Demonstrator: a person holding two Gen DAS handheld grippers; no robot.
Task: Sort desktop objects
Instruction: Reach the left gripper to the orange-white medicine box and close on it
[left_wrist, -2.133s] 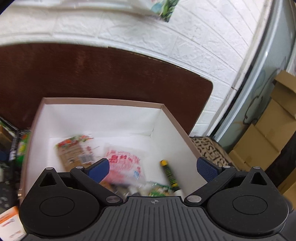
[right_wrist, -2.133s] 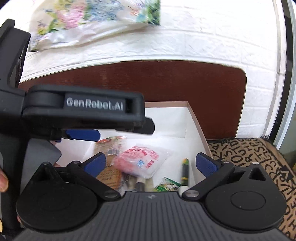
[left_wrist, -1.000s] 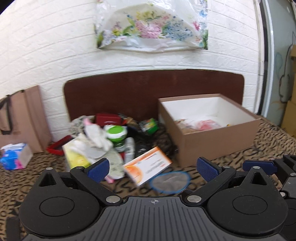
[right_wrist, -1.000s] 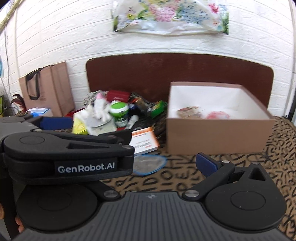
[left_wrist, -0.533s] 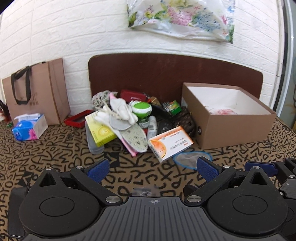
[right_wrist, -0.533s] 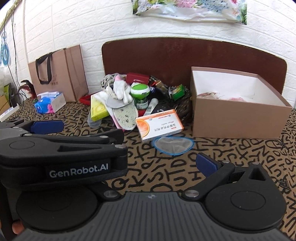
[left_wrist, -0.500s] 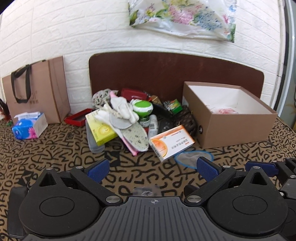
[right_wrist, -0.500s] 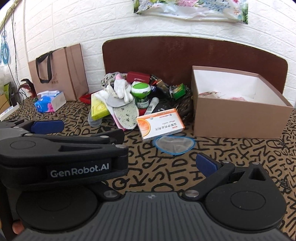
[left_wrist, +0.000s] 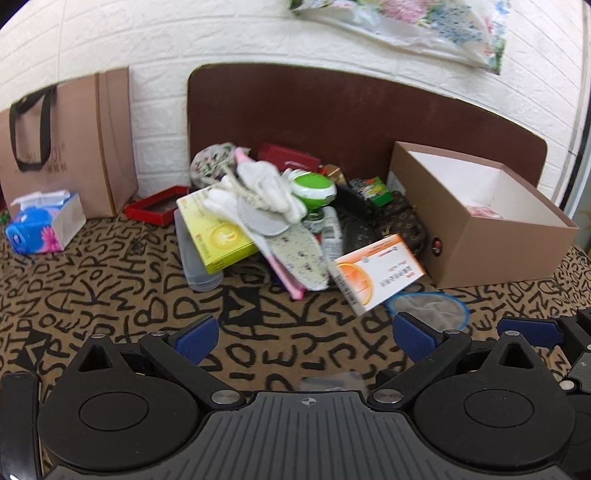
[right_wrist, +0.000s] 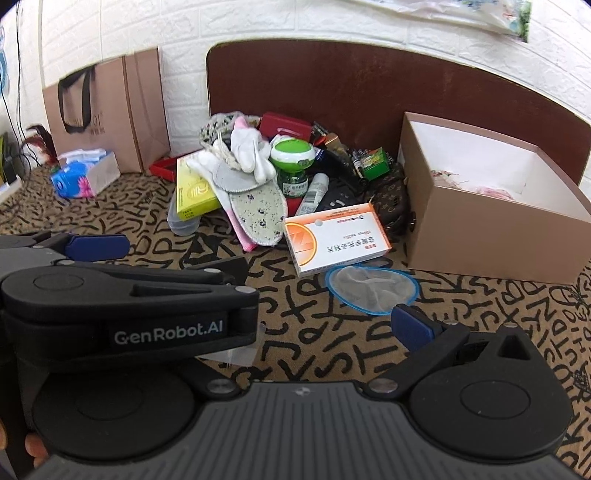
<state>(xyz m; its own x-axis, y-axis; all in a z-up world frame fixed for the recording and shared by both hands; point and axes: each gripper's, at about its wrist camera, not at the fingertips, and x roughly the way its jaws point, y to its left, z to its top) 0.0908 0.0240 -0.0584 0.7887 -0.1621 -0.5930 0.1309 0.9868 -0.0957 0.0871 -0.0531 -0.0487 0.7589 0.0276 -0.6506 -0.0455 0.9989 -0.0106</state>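
The left tool (left_wrist: 306, 336) hangs with its blue fingertips spread wide, gripping nothing, above the patterned table (left_wrist: 110, 288). The right tool (right_wrist: 410, 328) is likewise wide apart and empty. The clutter pile (left_wrist: 266, 214) lies just beside the brown box (left_wrist: 491, 251), an orange-and-white carton (right_wrist: 334, 238) at its near edge.

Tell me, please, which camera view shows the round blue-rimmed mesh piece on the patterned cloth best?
The right wrist view: the round blue-rimmed mesh piece lies whole and unobstructed there. In the left wrist view, the left gripper finger hides its lower edge.
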